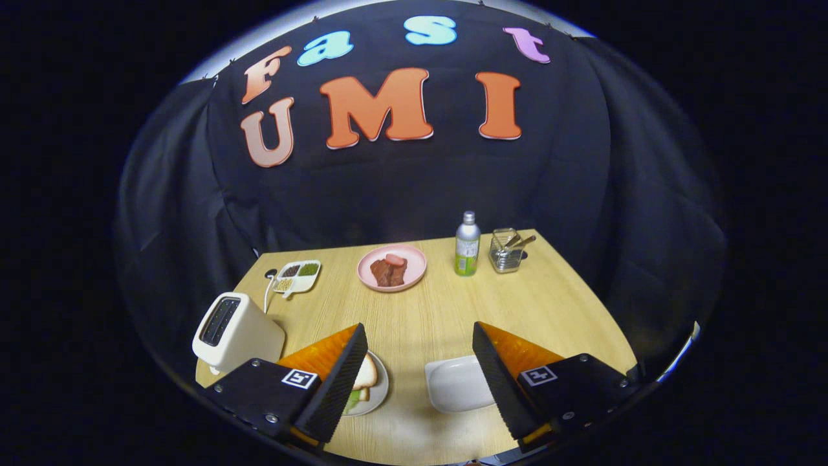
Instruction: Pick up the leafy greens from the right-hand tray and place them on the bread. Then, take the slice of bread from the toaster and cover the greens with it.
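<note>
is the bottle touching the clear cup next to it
Apart. The gripper view shows a strip of bare table between the bottle and the clear cup. The gripper hangs open, well short of both.

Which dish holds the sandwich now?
The grey plate beside the open claw's left finger holds bread over greens; the white tray looks bare, the pink plate holds meat.

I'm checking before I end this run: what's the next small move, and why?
Probably just back the open gripper away and stop. The plate by its left finger holds a bread slice on top with green showing beneath, the white tray between the fingers looks empty, and no bread is visible in the toaster. The fingers hold nothing.
</note>
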